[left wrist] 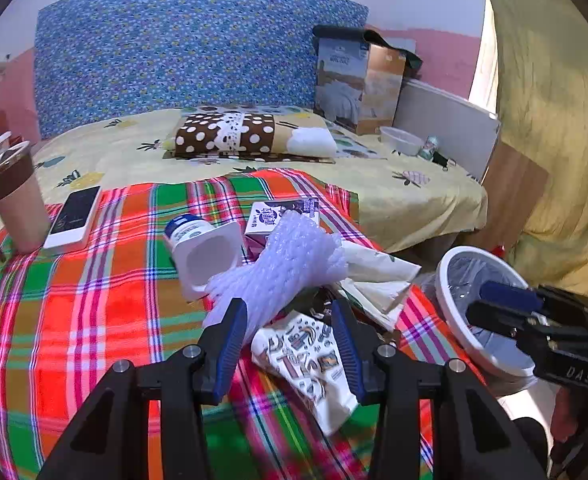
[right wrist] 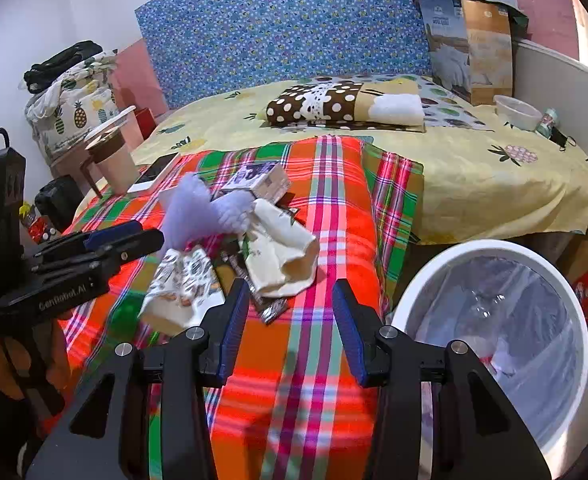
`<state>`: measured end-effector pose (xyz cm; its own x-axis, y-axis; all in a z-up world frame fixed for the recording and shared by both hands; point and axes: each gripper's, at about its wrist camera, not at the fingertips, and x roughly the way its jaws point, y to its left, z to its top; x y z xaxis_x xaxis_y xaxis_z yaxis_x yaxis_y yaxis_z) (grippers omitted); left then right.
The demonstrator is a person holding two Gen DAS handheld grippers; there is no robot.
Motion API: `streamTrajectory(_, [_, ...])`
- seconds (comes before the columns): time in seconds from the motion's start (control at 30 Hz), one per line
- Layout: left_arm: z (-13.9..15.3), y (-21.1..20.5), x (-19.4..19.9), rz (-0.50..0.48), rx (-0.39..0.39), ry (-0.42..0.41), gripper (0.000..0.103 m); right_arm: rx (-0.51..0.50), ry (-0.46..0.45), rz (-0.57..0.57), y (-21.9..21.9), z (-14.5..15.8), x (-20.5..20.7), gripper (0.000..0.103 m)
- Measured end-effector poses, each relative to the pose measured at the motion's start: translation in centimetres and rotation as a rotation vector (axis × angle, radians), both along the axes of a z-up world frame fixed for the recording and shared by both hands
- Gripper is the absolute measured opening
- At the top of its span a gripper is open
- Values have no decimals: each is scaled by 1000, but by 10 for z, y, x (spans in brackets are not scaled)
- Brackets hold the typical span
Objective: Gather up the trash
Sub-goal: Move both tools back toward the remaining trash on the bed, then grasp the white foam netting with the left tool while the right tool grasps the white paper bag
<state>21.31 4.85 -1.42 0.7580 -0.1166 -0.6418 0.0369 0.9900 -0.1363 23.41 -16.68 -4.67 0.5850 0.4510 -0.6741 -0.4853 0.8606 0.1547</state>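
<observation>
Two grippers in your hands, both over the plaid blanket (right wrist: 325,248) on the bed. Legible writing: your left gripper's body reads "GenRobot.AI" in the right wrist view; your right gripper's body reads "DA5" in the left wrist view. The small milk carton (left wrist: 282,216) beyond your left gripper carries print too small to read, and the blue label on the white yogurt cup (left wrist: 202,252) is likewise unreadable. Left gripper (left wrist: 290,320): jaws spread partway, pads pressing on nothing. The patterned snack wrapper (left wrist: 313,364) lies on the blanket between the blue pads, and the white foam netting (left wrist: 282,268) lies just ahead, its near end beside the left pad; whether either touches a pad, you cannot tell. Just ahead and to the right of that gripper sits the crumpled paper bag (left wrist: 377,276). Right gripper (right wrist: 290,316): jaws spread partway, only blanket between the pads. Ahead and left of it lie the paper bag and a dark foil wrapper (right wrist: 270,304), the latter just beside the left pad. The white trash bin (right wrist: 541,416), lined with clear plastic, stands immediately to the right of your right gripper, off the bed edge.
</observation>
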Motion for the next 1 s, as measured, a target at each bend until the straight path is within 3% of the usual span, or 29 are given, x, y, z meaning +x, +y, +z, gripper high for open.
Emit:
streamTrajectory(0.27, [-17,1,32,-11,32,33,44,-3,37,4,6,-11,31,45])
streamTrajectory(0.63, [-24,3,42,-34,72,41,44,7,110,60,19,-26,47,45])
streamTrajectory(0.7, [-25,1,43,-42,82,43,44,8,112,65,19,-26,44,37])
streamTrajectory(0.73, [-25,1,43,-43,90,45,43,10,115,66,19,-26,44,29])
streamTrajectory(0.77, [-26,0,43,-43,98,46,37,15,116,66,18,-25,44,23])
streamTrajectory(1.0, [-23,-1,40,-36,111,37,20,28,78,73,19,-14,31,11])
